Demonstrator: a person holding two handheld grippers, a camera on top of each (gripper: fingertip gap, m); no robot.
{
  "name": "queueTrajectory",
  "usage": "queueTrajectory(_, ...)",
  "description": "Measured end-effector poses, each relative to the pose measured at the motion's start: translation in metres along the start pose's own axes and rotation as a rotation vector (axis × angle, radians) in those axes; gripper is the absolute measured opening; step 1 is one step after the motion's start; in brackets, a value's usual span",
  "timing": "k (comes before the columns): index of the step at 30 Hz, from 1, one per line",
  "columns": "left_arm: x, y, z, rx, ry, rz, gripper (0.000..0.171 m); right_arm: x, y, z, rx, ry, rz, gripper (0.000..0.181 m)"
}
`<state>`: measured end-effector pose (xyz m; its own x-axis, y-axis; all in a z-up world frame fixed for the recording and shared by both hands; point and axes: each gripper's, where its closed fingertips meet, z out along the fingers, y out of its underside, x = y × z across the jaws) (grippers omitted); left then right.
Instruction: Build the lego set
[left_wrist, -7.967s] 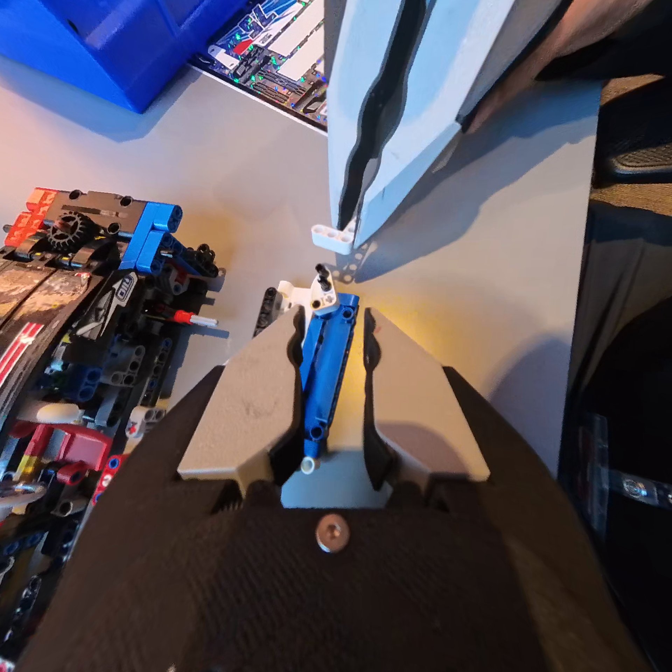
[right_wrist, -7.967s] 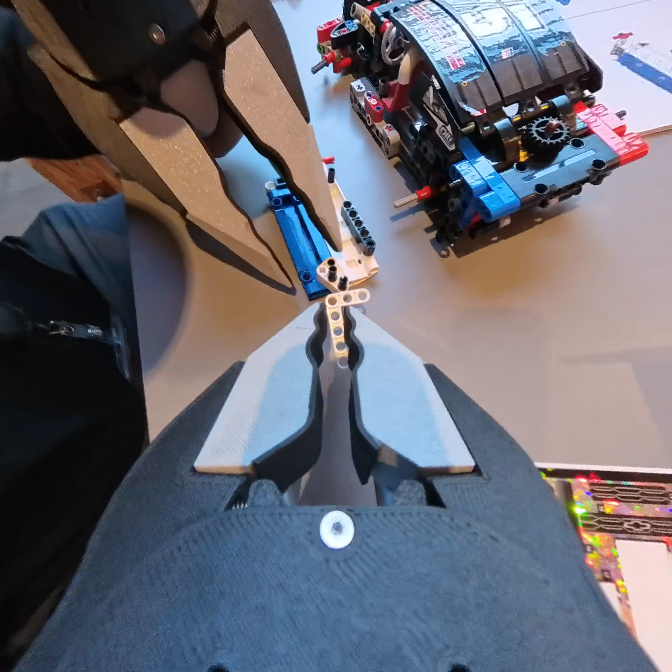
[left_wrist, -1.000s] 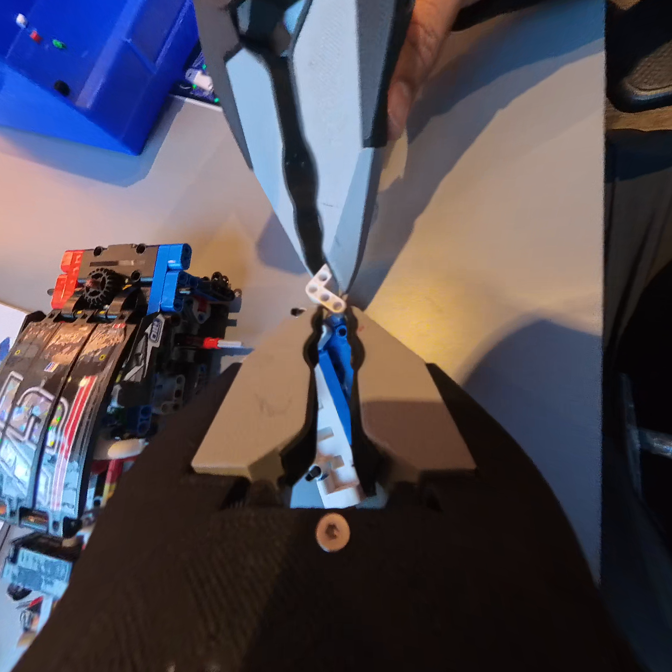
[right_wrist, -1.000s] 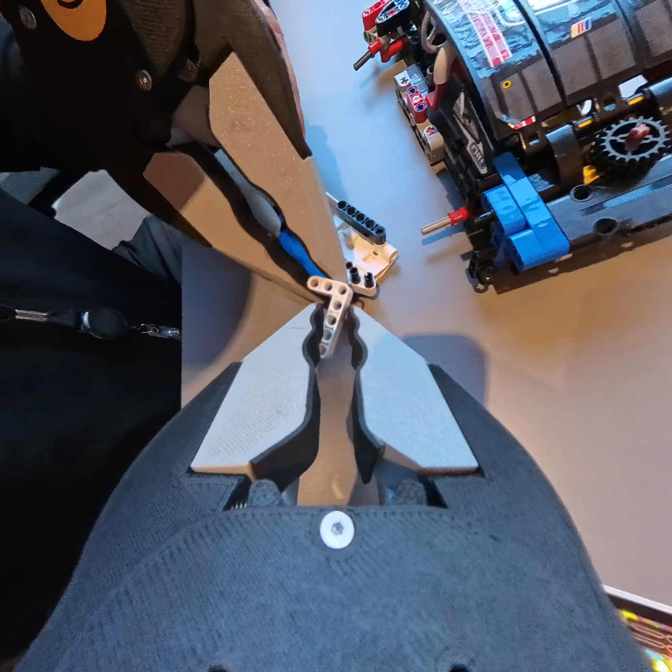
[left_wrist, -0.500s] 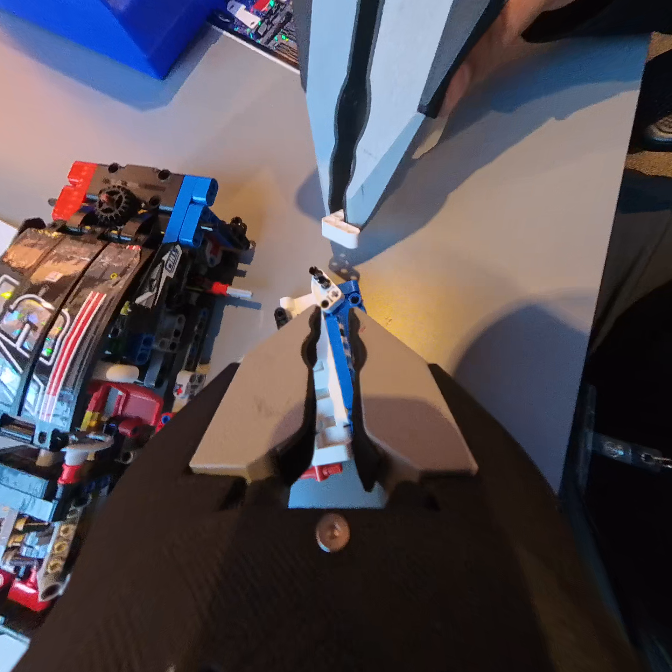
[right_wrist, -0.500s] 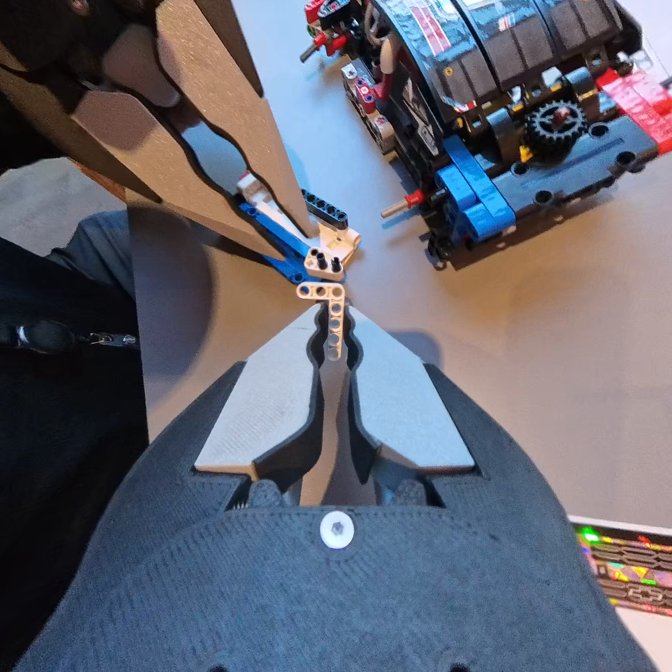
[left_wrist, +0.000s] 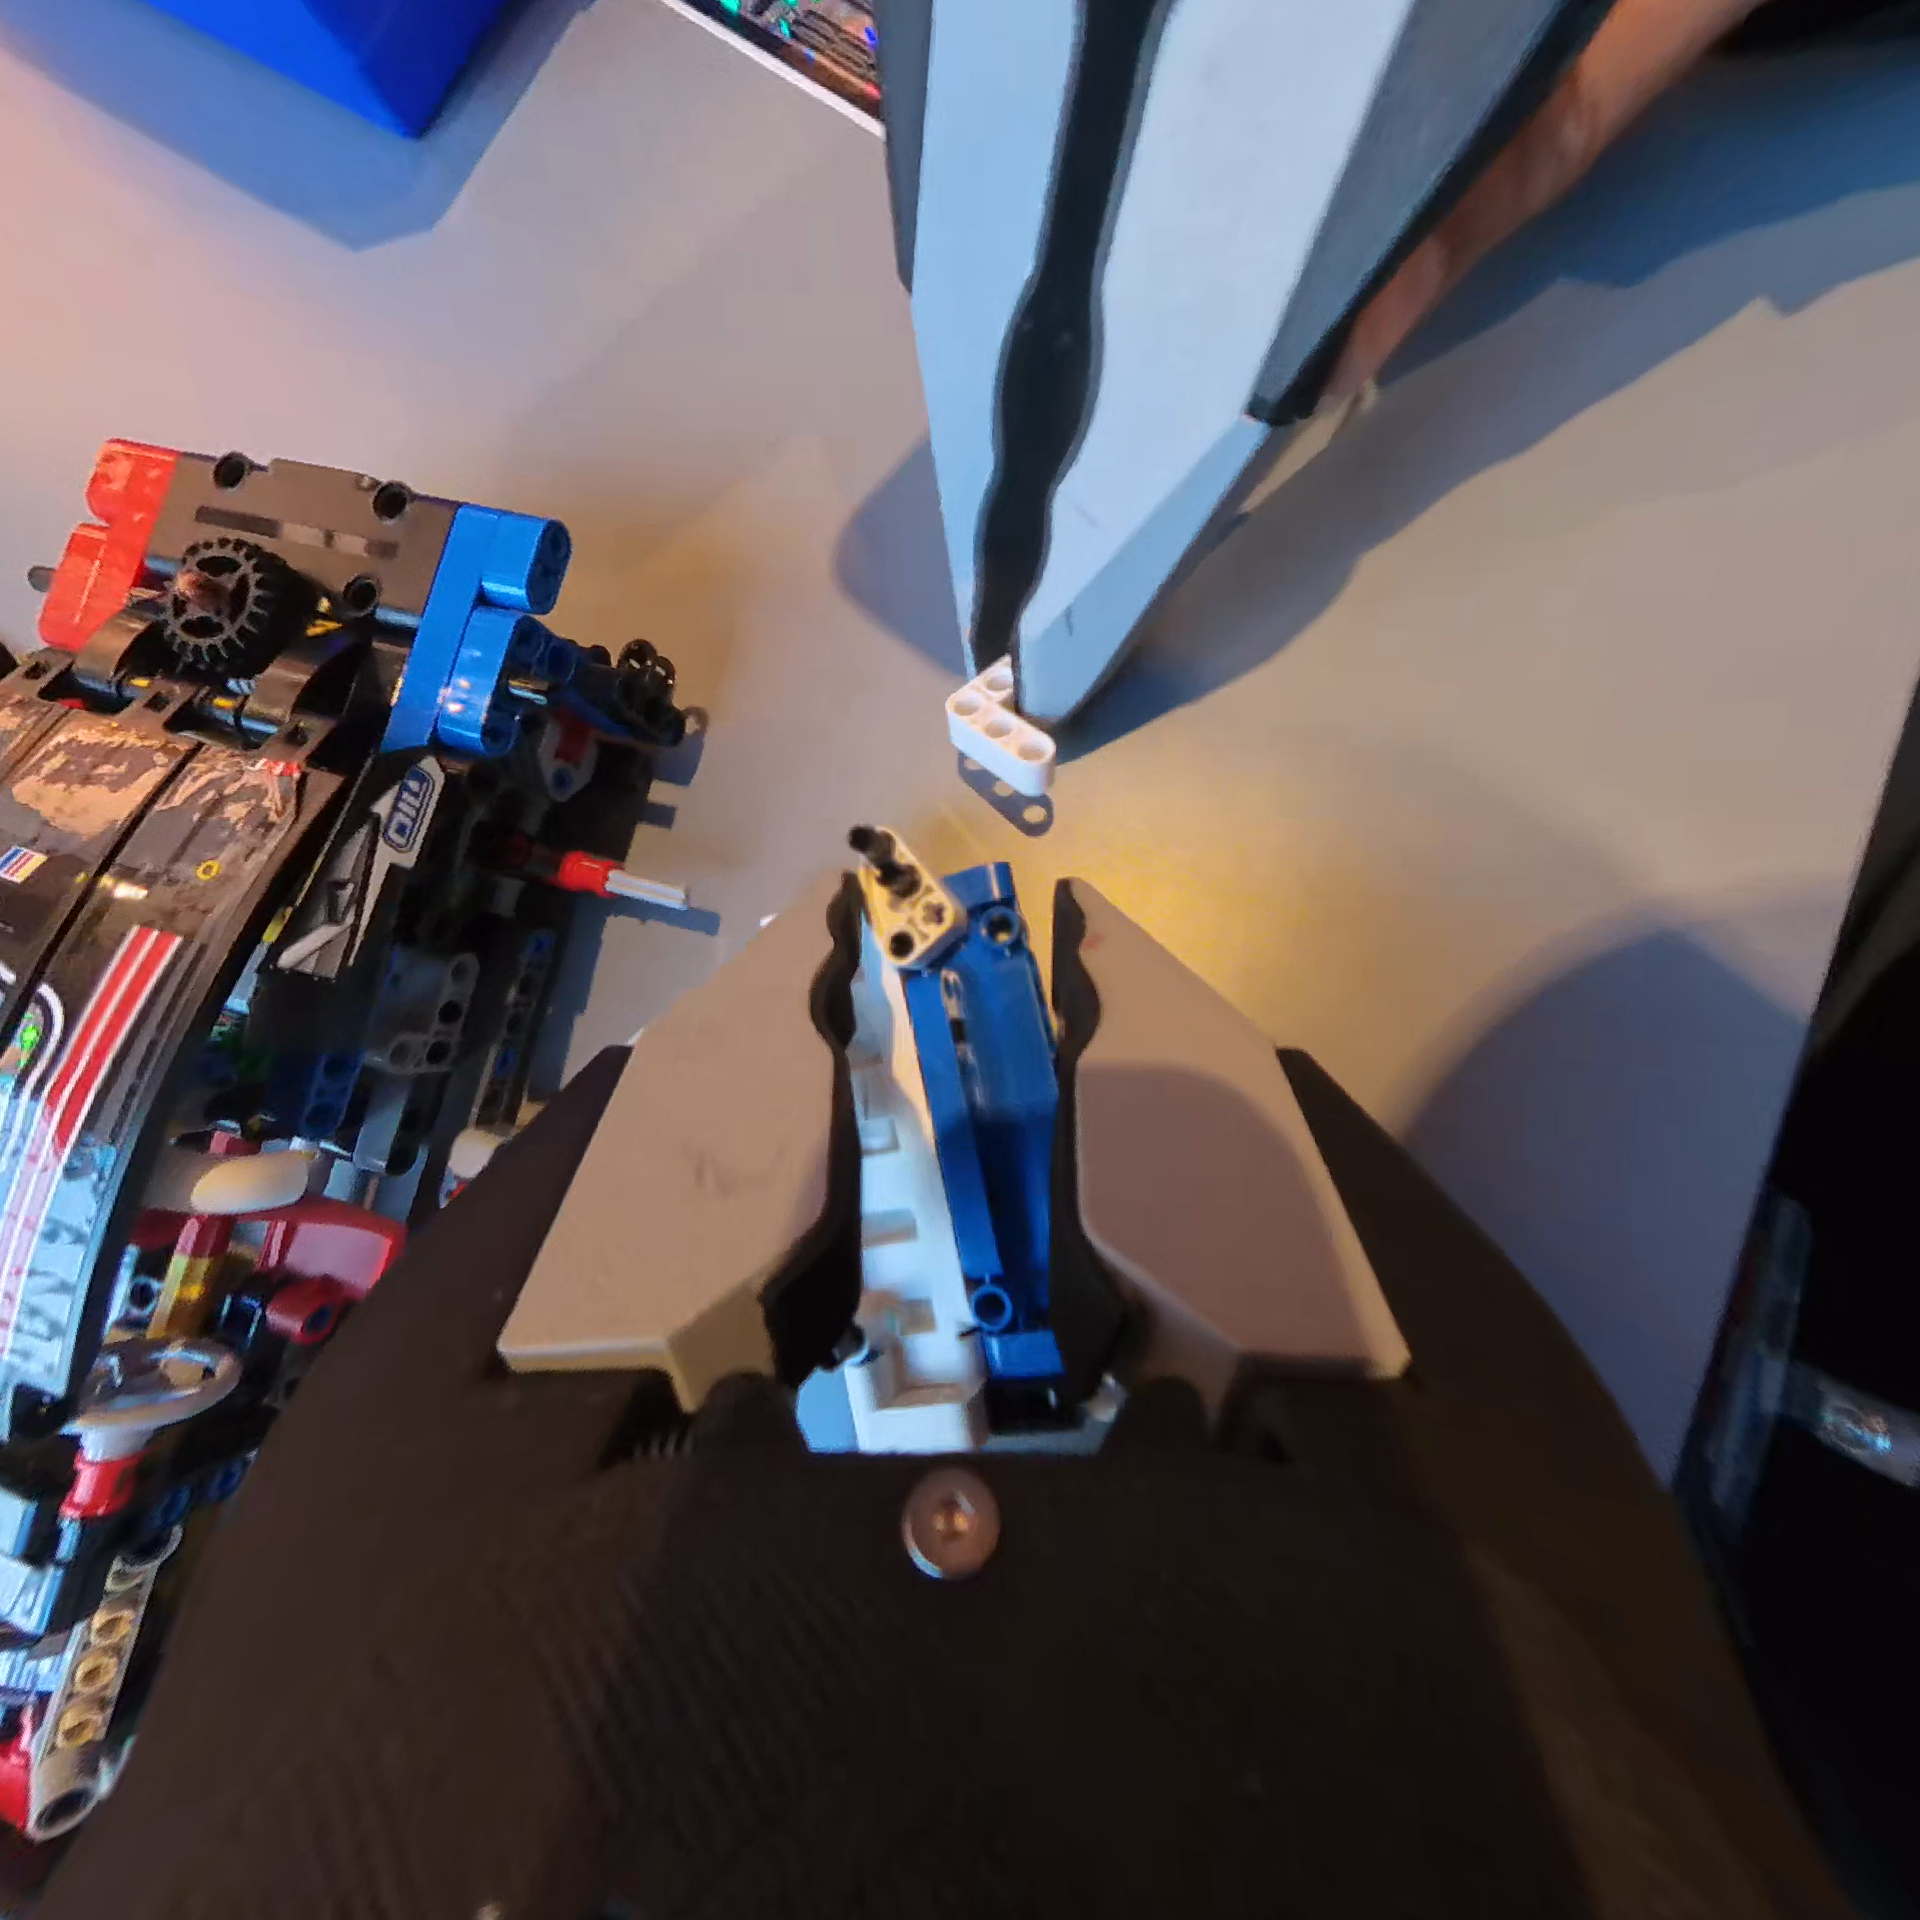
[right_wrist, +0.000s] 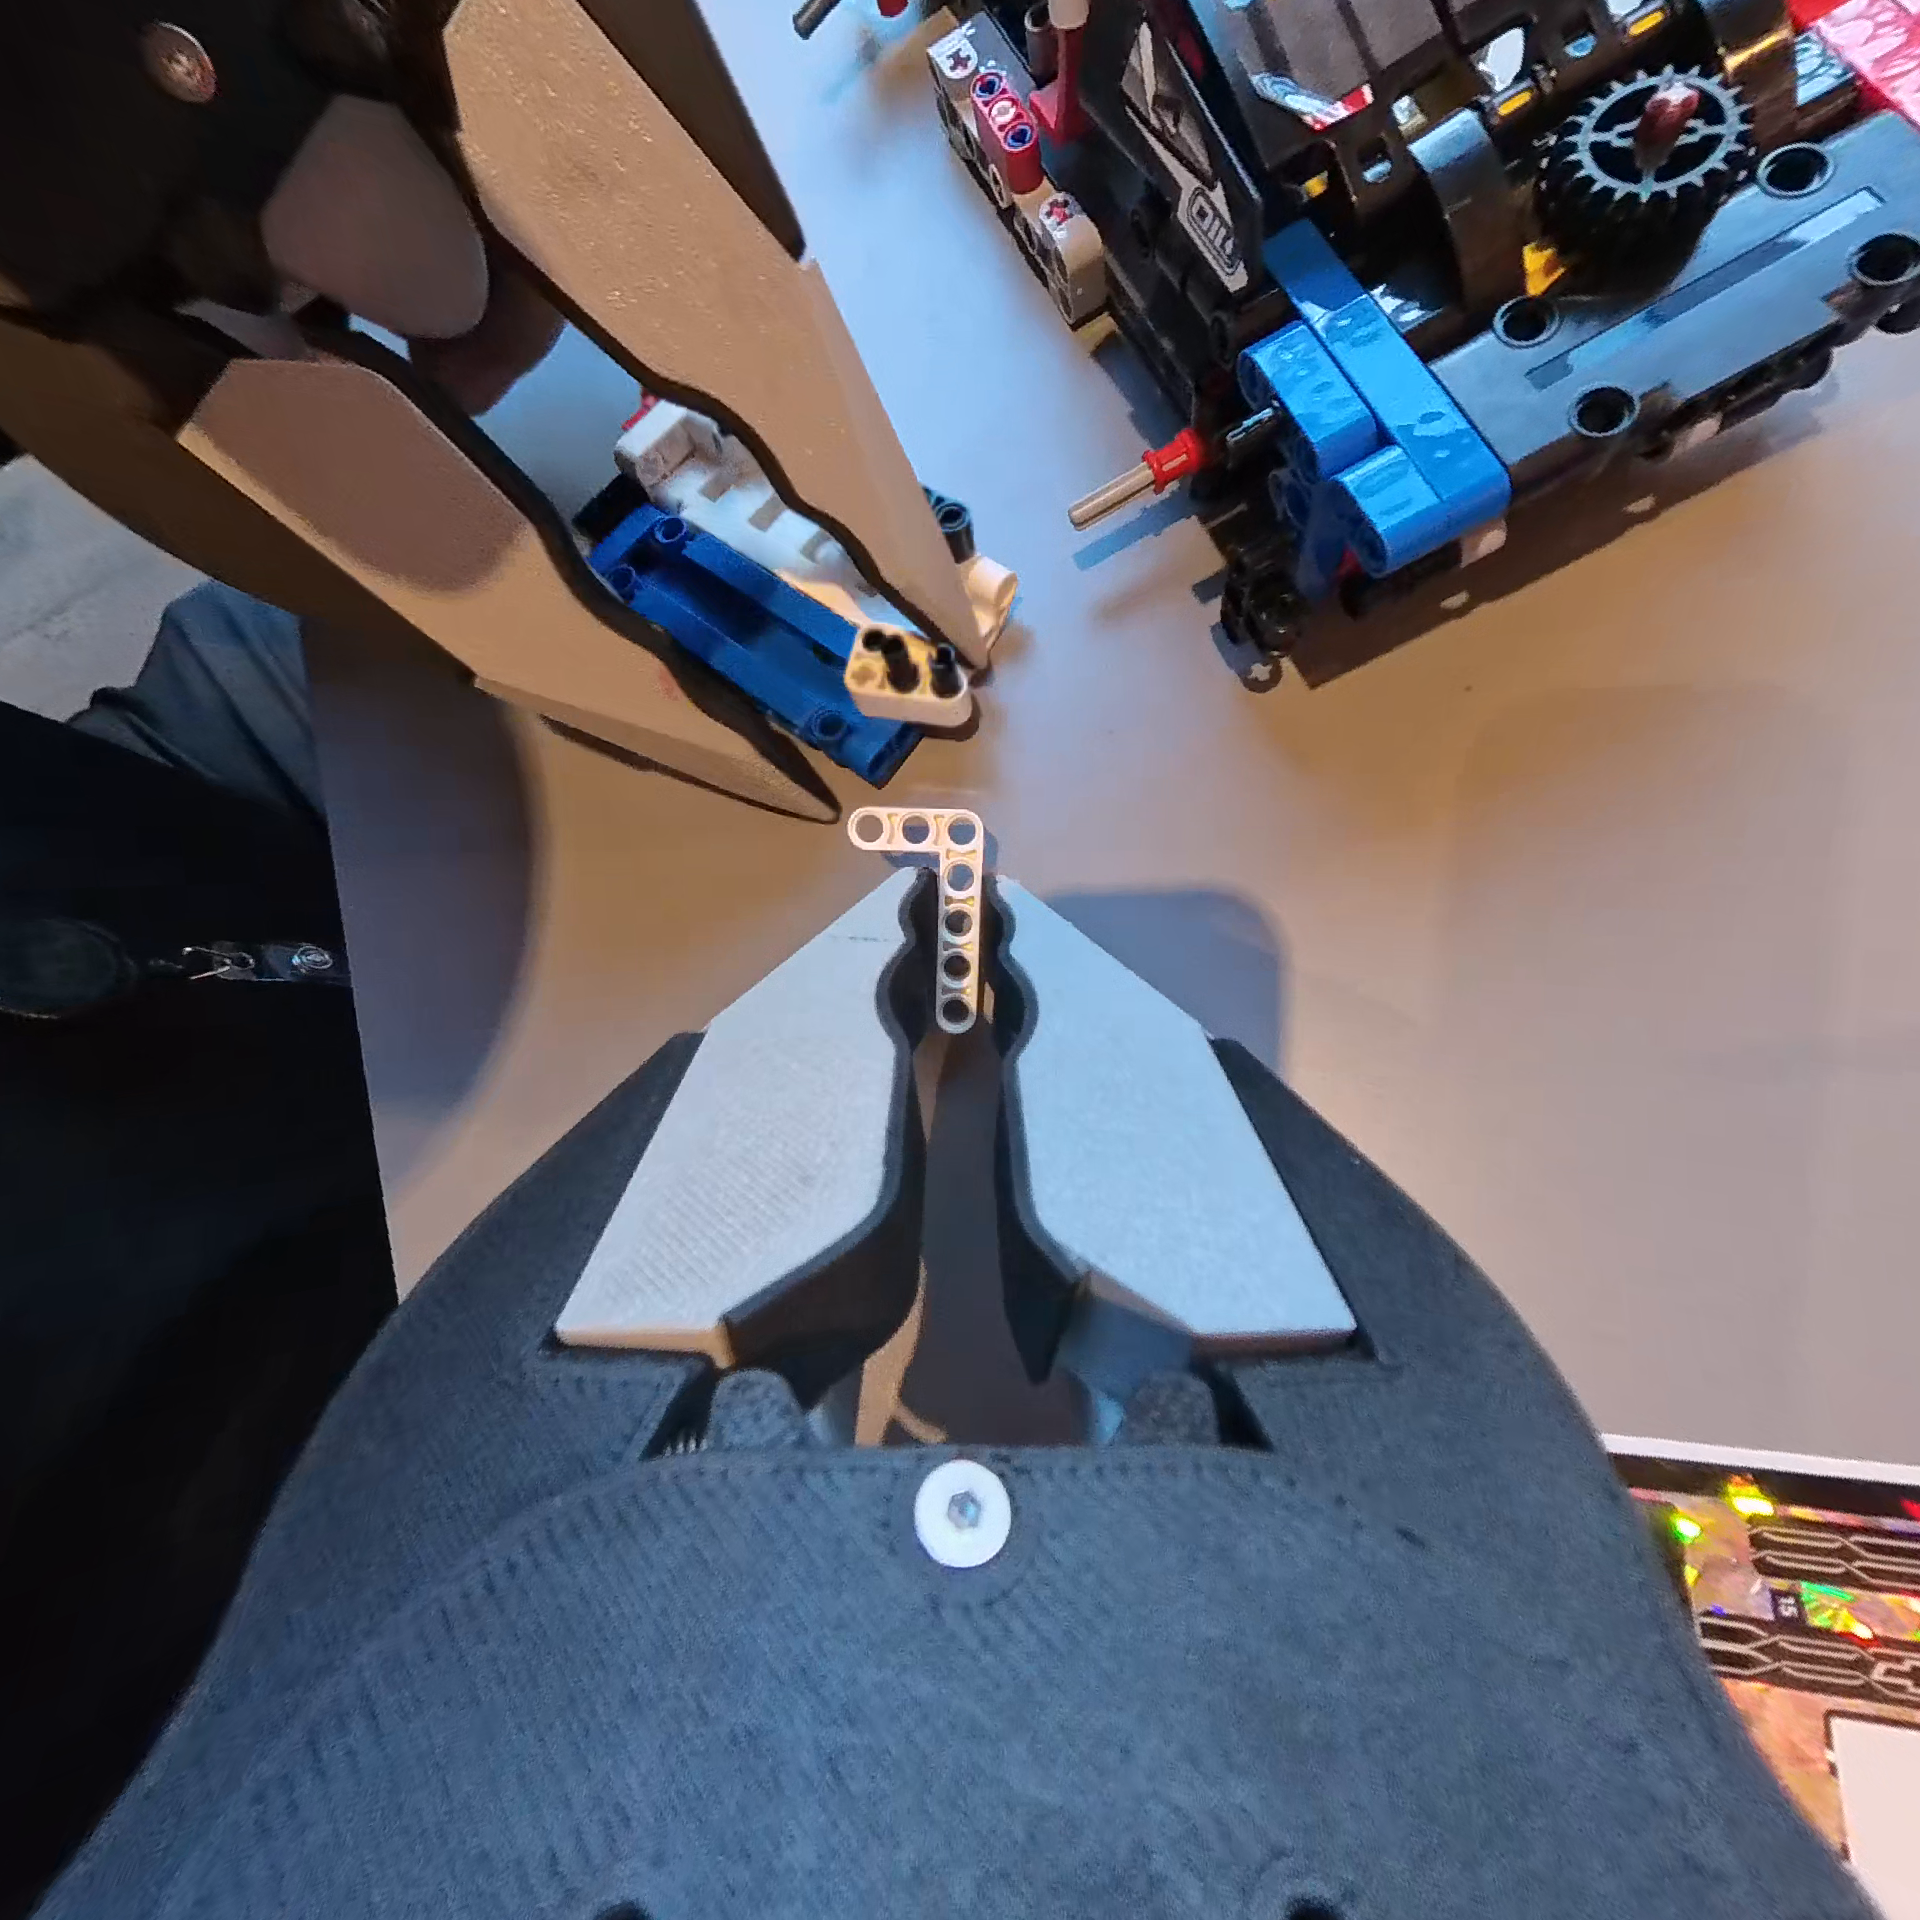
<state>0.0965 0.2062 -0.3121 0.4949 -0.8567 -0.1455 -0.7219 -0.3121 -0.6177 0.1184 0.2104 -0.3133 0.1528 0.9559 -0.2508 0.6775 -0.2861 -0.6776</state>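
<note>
Right wrist view: white L-beam (right_wrist: 957, 914) lengthwise along jaws, foot leftward.

Right gripper (right_wrist: 954, 883) jaws closed on a white L-shaped beam (right_wrist: 951, 914), short arm sticking out past the tips, pointing left. Left gripper (right_wrist: 899, 738) far-left, clamping a blue-and-white sub-assembly (right_wrist: 748, 613) with black pins on its near end. Small gap between beam and pins. Car model (right_wrist: 1455, 270) far right on the bench (right_wrist: 1403, 935).
</note>
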Motion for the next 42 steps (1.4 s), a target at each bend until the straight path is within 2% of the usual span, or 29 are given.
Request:
queueTrajectory(3, 0.0, -0.002, 0.001, 0.019, 0.014, -0.014, 0.028, -0.001, -0.001, 0.001, 0.0, 0.014, -0.014, 0.005)
queueTrajectory(13, 0.01, -0.007, 0.002, 0.134, 0.138, -0.048, 0.022, -0.007, -0.004, 0.006, 0.028, 0.012, -0.074, 0.006)
queueTrajectory(18, 0.01, -0.008, 0.002, 0.149, 0.169, -0.046, 0.019, -0.002, -0.005, 0.003, 0.04, 0.043, -0.117, 0.006)
queueTrajectory(25, 0.006, -0.007, 0.002, 0.134, 0.125, -0.042, 0.02, 0.003, -0.001, 0.0, 0.027, 0.073, -0.078, 0.005)
queueTrajectory(26, 0.006, -0.007, 0.002, 0.126, 0.114, -0.035, 0.022, 0.003, -0.001, 0.0, 0.027, 0.074, -0.065, 0.005)
queueTrajectory(28, 0.004, -0.004, 0.001, 0.103, 0.078, -0.014, 0.04, 0.003, -0.002, -0.002, 0.038, 0.072, -0.049, 0.005)
queueTrajectory(29, 0.003, -0.001, 0.0, 0.088, 0.063, -0.003, 0.043, 0.002, -0.003, -0.003, 0.046, 0.068, -0.043, 0.005)
queueTrajectory(32, 0.002, 0.008, -0.009, 0.038, 0.021, 0.026, 0.046, 0.002, -0.001, -0.004, 0.048, 0.066, -0.031, 0.005)
queueTrajectory(36, -0.004, 0.017, -0.038, 0.014, -0.046, 0.053, 0.045, 0.001, 0.0, -0.006, 0.047, 0.062, -0.027, 0.005)
queueTrajectory(40, -0.028, 0.04, -0.064, -0.044, -0.07, -0.057, 0.05, -0.003, 0.0, -0.006, 0.045, 0.051, -0.035, 0.005)
queueTrajectory(42, -0.031, 0.053, -0.064, -0.058, -0.016, -0.135, 0.063, -0.003, 0.001, -0.004, 0.04, 0.045, -0.036, 0.005)
